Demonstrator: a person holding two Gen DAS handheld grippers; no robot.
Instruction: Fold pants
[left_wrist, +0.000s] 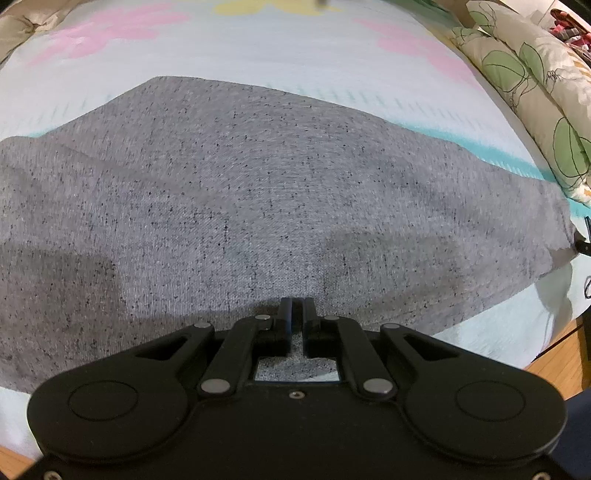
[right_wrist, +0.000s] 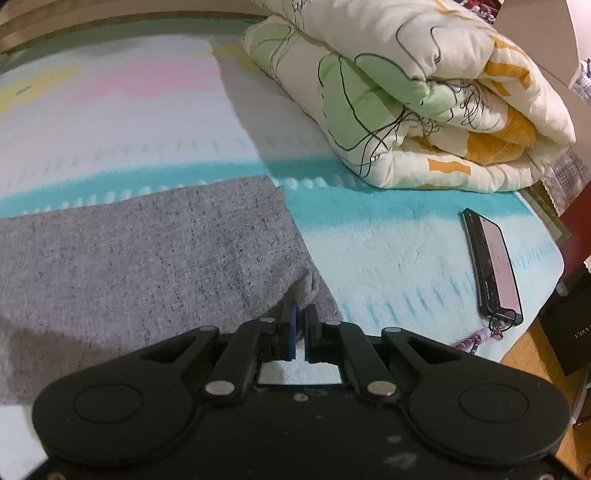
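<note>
Jaws of your left gripper (left_wrist: 297, 308) and right gripper (right_wrist: 300, 314) pinch the speckled grey knit pants' (left_wrist: 258, 192) near edge, ready for folding.

Folded floral quilt (right_wrist: 424, 96) on pastel blanket (right_wrist: 147, 122); phone (right_wrist: 493, 262) lying nearby.

- Your left gripper (left_wrist: 297, 312) sits low and points forward, its jaws drawn nearly together with only a thin slit between the fingers (left_wrist: 285, 314); grey cloth lies at the fingertips and under them.
- Your right gripper (right_wrist: 301, 321) is also low, jaws pinched on a cloth edge that sits between the blue pads (right_wrist: 291, 328).
</note>
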